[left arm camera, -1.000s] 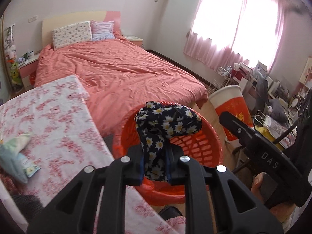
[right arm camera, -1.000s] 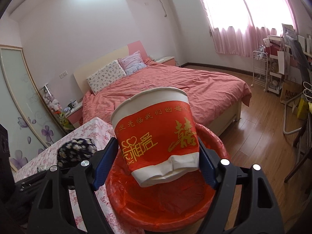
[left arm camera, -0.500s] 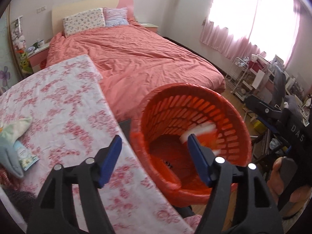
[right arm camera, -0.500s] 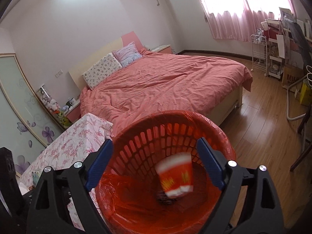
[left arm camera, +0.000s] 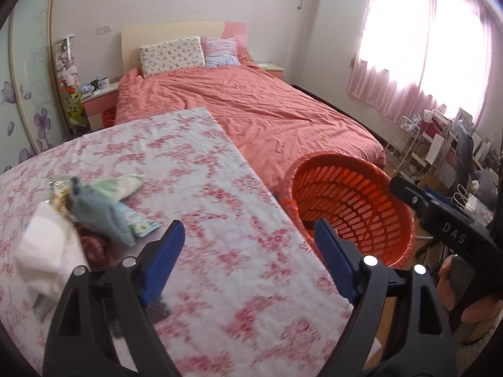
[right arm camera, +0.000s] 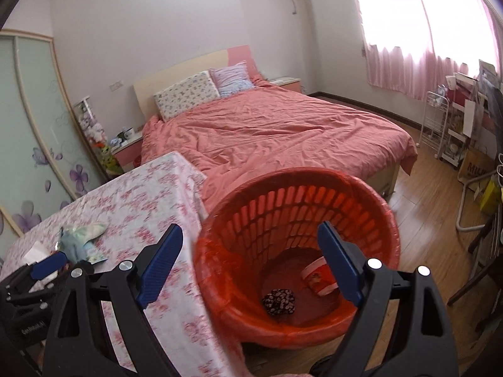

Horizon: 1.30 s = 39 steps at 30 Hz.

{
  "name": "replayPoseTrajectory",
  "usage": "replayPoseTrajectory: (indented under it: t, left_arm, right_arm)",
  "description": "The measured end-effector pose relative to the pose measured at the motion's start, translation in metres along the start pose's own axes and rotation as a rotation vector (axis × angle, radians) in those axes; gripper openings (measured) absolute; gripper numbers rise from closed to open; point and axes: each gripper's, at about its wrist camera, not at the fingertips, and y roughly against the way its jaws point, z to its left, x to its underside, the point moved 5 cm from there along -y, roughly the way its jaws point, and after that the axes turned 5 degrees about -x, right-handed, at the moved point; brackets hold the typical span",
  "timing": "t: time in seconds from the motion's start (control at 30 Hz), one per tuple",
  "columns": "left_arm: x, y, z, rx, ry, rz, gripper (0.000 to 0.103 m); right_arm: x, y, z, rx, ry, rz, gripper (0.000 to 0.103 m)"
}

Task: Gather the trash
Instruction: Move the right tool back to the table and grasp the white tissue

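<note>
The orange slatted basket (right arm camera: 283, 207) stands on the floor beside the flower-print table (left arm camera: 188, 157). A red-and-white paper cup (right arm camera: 317, 278) and a dark daisy-print cloth (right arm camera: 279, 301) lie on its bottom. My right gripper (right arm camera: 250, 226) is open over the basket's near rim, with nothing between its pads. My left gripper (left arm camera: 248, 223) hangs over the table edge, its jaws opening and empty. To its left on the table lie a blue-green wrapper heap (left arm camera: 100, 201) and a crumpled white tissue (left arm camera: 47, 245). The basket (left arm camera: 345, 194) sits to its right.
A bed with a pink cover (left arm camera: 267, 110) stretches behind the table and basket. Wooden floor (right arm camera: 424, 204) lies to the right, with a white wire rack (right arm camera: 440, 125) and cluttered shelves by the curtained window. A hand (left arm camera: 452, 282) holds the right gripper's black body (left arm camera: 449, 232).
The left gripper let go of the daisy cloth and the right let go of the cup; both fell into the basket. Both jaws opened. The left view swung left toward the table.
</note>
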Motion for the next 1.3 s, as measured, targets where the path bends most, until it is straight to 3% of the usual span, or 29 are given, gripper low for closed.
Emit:
replayPoseTrajectory:
  t: [0.4,0.77,0.97,1.13,1.2,1.3]
  left_arm:
    - [0.025,0.087,0.122,-0.18,0.128,-0.112,0.083]
    - [0.071,0.108,0.247,-0.387,0.32,-0.08,0.083]
    - [0.091,0.107,0.271,-0.404,0.362,-0.048,0.083]
    - [0.1,0.1,0.275,-0.397,0.375,-0.028,0.083]
    - [0.103,0.096,0.276,-0.395,0.373,-0.02,0.082]
    - [0.106,0.087,0.277,-0.391,0.363,-0.007,0.081]
  right_arm:
    - [0.028,-0.002,0.084,-0.12,0.118,0.07,0.087]
    - [0.076,-0.011,0.19,-0.299,0.232,0.157,0.083]
    - [0.1,-0.017,0.245,-0.403,0.308,0.184,0.083]
    - [0.107,-0.032,0.274,-0.395,0.336,0.177,0.083]
    - [0.106,-0.039,0.279,-0.379,0.336,0.173,0.08]
    - [0.106,-0.05,0.28,-0.361,0.334,0.179,0.066]
